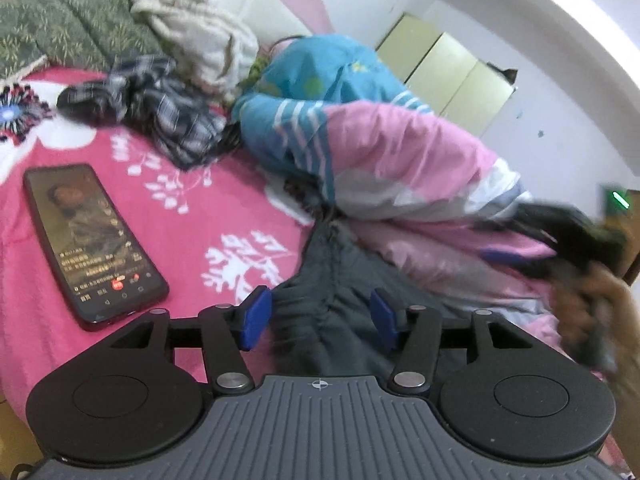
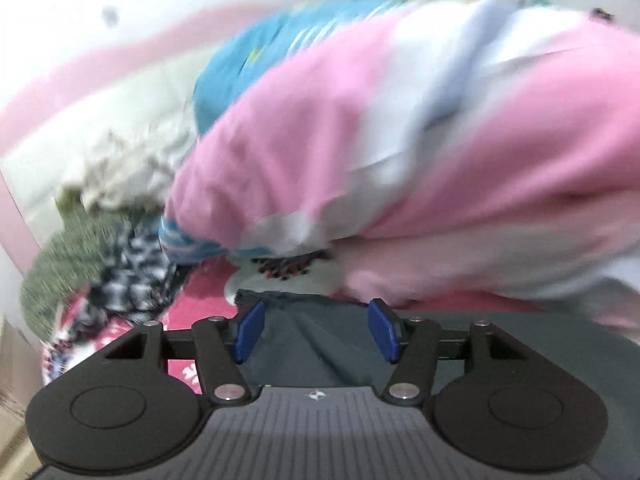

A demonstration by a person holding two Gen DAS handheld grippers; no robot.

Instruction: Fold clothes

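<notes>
Two sets of tongs, and both stand released. Your left gripper [image 1: 318, 320] has its blue pads [image 1: 256, 318] parted on either side of the dark grey garment [image 1: 328, 280], with gathered cloth lying between them but not pinched. Your right gripper [image 2: 316, 330] is equally spread over the same grey cloth [image 2: 320, 344], its pads clear of the fabric. The garment lies on the pink floral bedsheet [image 1: 192, 216], its far end running up against the pink and blue quilt [image 1: 400, 160]. That reads as a set-down: you seem to have laid the piece flat so it can be smoothed or creased. The phone [image 1: 94, 240] sits just beside the garment on your left, so keep any sweep away from it. The plaid garment [image 1: 168, 108] and cream knit [image 1: 200, 32] wait further back, apart from the working patch, probably the next pieces to fold.
</notes>
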